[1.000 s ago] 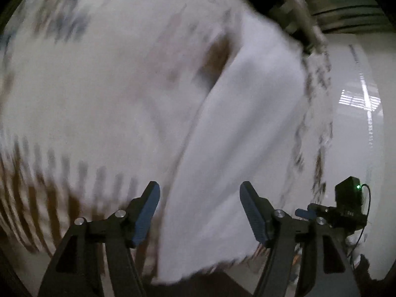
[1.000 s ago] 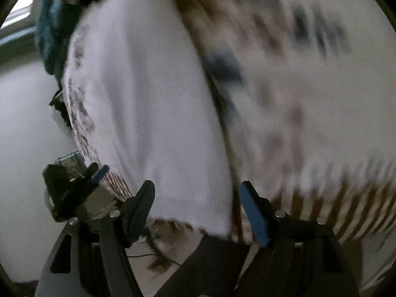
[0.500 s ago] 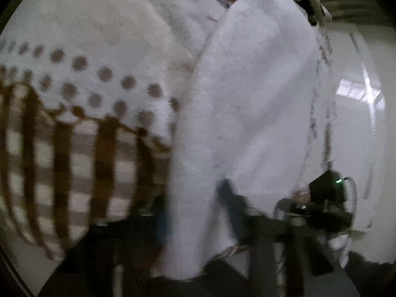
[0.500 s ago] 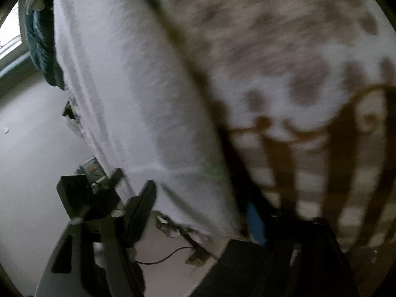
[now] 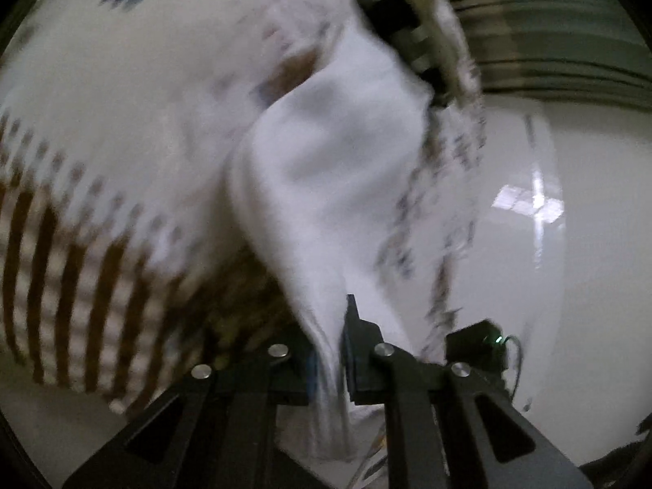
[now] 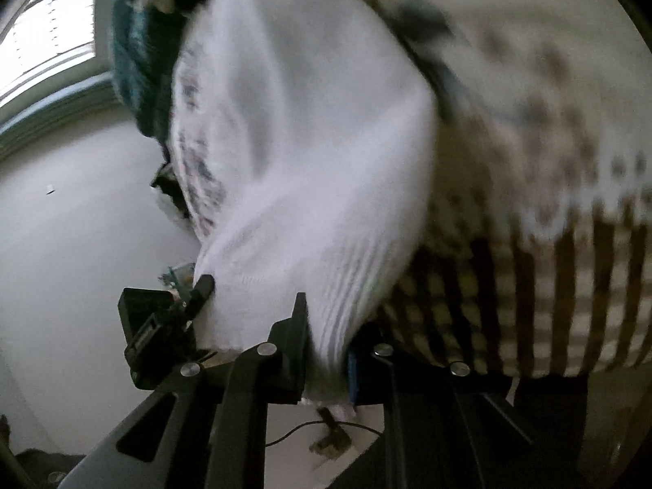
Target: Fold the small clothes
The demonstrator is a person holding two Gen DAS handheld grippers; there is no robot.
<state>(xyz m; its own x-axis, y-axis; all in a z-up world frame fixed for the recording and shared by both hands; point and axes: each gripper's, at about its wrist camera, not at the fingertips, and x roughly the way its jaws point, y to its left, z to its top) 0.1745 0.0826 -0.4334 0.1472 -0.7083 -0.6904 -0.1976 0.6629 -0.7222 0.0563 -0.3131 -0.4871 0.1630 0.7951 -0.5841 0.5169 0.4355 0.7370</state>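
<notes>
- Between the jaws of my left gripper (image 5: 328, 360), a bunched fold of the white garment (image 5: 326, 171) was clamped; the jaws stood nearly closed, with only the cloth's thickness between them.
- From that grip, the cloth rose up and away, held off the white desk (image 5: 570, 269). Its plain white inner face showed at centre; to the left I saw the outer face with brown stripes and dots, heavily blurred.
- My right gripper (image 6: 326, 360) was in the same state: jaws drawn nearly together on a ribbed white fold of the garment (image 6: 309, 155), blue pad visible against the cloth.
- On the right wrist view, the striped and dotted face lay to the right, the plain face at centre.
- Each wrist view showed the opposite gripper just beside the hanging fabric: a black body with a green light (image 5: 483, 342) at lower right on the left view, a black body (image 6: 157, 326) at lower left on the right view.
- A teal cloth (image 6: 134, 61) appeared at the upper left on the right view, beside a bright window (image 6: 45, 32). I could not tell what it rested on.
- A dark cable (image 6: 309, 434) lay on the desk below the right jaws.
</notes>
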